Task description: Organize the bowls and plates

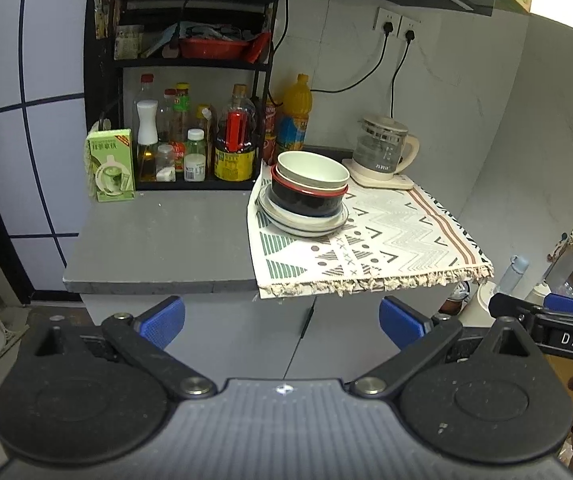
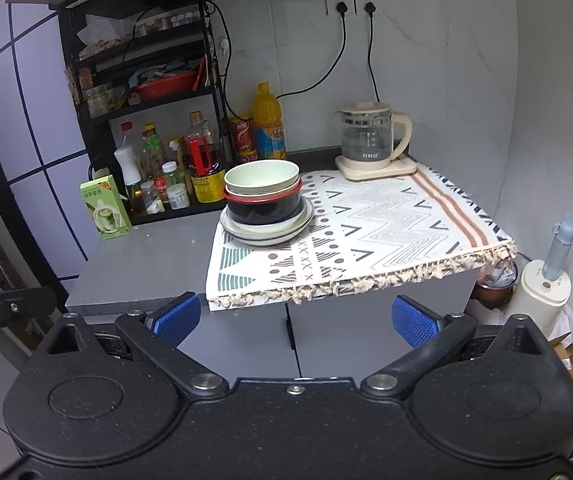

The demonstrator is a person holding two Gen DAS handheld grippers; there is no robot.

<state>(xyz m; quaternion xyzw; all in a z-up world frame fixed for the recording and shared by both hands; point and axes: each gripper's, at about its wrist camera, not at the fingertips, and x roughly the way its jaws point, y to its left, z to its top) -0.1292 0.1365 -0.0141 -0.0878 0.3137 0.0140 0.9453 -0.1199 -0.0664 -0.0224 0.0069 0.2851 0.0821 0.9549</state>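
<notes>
Pale green round bowl [image 1: 313, 169] nested in red-rimmed black bowl [image 1: 307, 199], stacked on white ceramic plates [image 1: 303, 222] at back left of patterned fringed cloth [image 1: 386, 240], left gripper [image 1: 282, 322] and right gripper [image 2: 294, 320] held spread wide, nothing gripped, short of the grey counter [image 1: 166, 240]

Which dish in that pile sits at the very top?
The pale green bowl tops the pile. It nests in the black bowl with the red rim, which sits on the white plates at the bottom.
</notes>
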